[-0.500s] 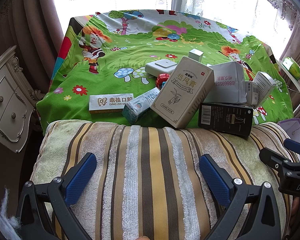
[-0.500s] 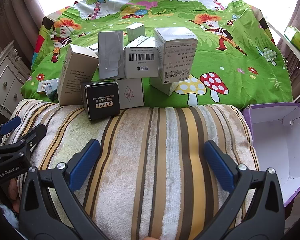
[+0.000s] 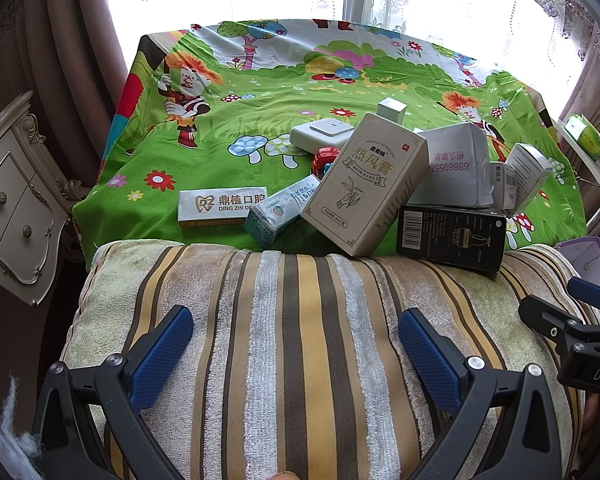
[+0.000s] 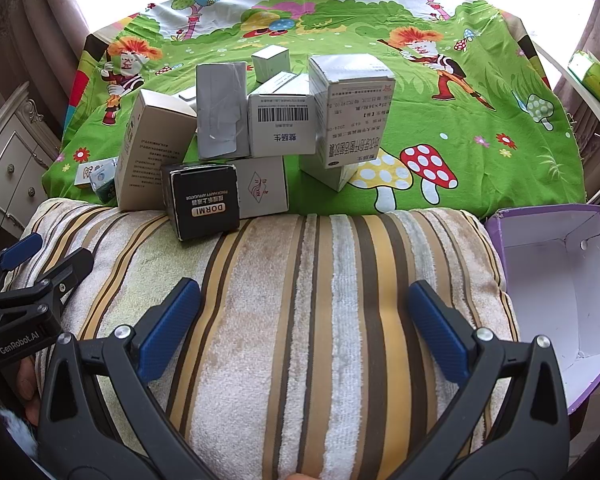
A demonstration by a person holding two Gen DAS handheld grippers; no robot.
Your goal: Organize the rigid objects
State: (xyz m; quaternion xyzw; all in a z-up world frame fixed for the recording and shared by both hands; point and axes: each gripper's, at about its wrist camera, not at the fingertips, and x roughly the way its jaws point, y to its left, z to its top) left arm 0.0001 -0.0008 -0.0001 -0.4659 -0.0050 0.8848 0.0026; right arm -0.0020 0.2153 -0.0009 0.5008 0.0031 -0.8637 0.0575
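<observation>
I have both tongs, left [image 3: 294,350] and right [image 4: 304,320], spread wide and empty above the striped towel [image 4: 300,300]. Past its far edge, on the green cloth [image 4: 480,128], the boxes cluster: black DORMI box [image 4: 204,200], beige carton [image 3: 364,192] leaning. Purple box [image 4: 560,280] sits right, open.

Red round item [image 3: 325,159] mostly hidden behind beige carton [image 3: 364,184], can't tell what it is. Long flat box [image 3: 220,205] has its right end covered by the teal box [image 3: 278,216], and the purple open box [image 4: 560,280] is cut off at right frame edge. Print on tall white carton [image 4: 354,112] too small to read.
</observation>
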